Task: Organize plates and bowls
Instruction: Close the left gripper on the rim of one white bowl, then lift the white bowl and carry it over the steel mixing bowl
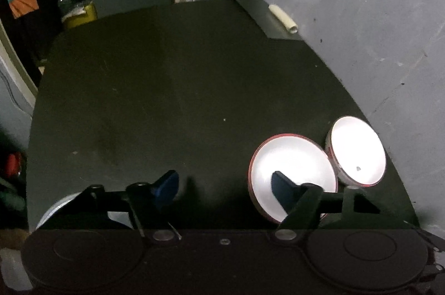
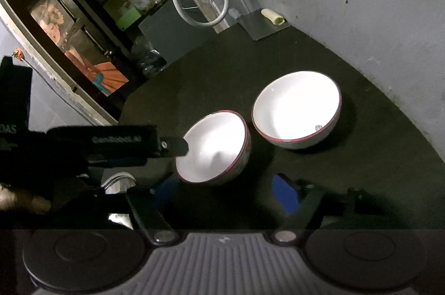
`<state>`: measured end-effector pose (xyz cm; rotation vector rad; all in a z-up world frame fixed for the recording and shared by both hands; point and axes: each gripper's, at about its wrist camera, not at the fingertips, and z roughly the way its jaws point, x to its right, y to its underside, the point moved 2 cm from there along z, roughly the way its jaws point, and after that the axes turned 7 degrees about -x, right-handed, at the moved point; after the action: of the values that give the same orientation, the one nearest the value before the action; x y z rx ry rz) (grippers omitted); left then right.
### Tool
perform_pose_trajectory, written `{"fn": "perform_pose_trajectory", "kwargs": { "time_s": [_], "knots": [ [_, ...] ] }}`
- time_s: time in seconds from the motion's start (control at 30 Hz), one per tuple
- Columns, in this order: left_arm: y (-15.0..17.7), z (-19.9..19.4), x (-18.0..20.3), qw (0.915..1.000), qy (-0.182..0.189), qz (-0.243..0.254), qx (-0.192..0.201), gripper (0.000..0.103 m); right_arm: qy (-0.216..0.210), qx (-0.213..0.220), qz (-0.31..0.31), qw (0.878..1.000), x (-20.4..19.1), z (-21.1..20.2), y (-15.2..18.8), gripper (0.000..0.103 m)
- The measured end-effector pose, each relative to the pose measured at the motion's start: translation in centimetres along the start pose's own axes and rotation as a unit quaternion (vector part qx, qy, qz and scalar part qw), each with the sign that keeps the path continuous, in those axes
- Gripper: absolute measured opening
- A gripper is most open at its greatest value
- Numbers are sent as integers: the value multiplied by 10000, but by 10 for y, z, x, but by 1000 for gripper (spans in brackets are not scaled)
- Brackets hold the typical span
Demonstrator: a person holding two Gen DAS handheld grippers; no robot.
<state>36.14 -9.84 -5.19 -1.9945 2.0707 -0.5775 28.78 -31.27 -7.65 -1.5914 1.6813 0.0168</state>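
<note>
Two white bowls with red rims stand side by side on the dark table (image 1: 167, 100). In the left wrist view the nearer bowl (image 1: 292, 169) lies behind my right finger and the farther bowl (image 1: 358, 153) sits by the wall. My left gripper (image 1: 225, 186) is open and empty, just left of the nearer bowl. In the right wrist view the nearer bowl (image 2: 214, 147) and the farther bowl (image 2: 297, 108) lie ahead. My right gripper (image 2: 225, 192) is open and empty, just in front of the nearer bowl. The left gripper's body (image 2: 111, 144) reaches to that bowl's left rim.
A grey plate edge (image 1: 58, 208) shows at the table's near left corner, and in the right wrist view (image 2: 119, 181). A grey wall (image 1: 375, 30) bounds the right side. A metal sheet (image 2: 261, 26) with a pale tube (image 2: 272, 16) lies at the far corner. Cluttered shelves stand left.
</note>
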Motion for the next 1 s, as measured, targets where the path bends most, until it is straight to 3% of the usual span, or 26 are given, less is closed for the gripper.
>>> {"fn": "perform_pose_trajectory", "kwargs": {
  "time_s": [0.13,0.3,0.53,1.0],
  "knots": [
    [1,7,0,9997,191,-51,-138,51,-67,-60,96,9999,3,9,-4,70],
    [1,9,5,9990,405,23,-202,39,-73,-13,94,9999,7,15,-10,64],
    [0,16,11,9985,451,110,-299,14,-110,-50,120,9999,11,24,-16,40],
    [4,6,11,9981,532,240,-190,10,-167,-311,-260,9990,4,21,-12,30]
  ]
}}
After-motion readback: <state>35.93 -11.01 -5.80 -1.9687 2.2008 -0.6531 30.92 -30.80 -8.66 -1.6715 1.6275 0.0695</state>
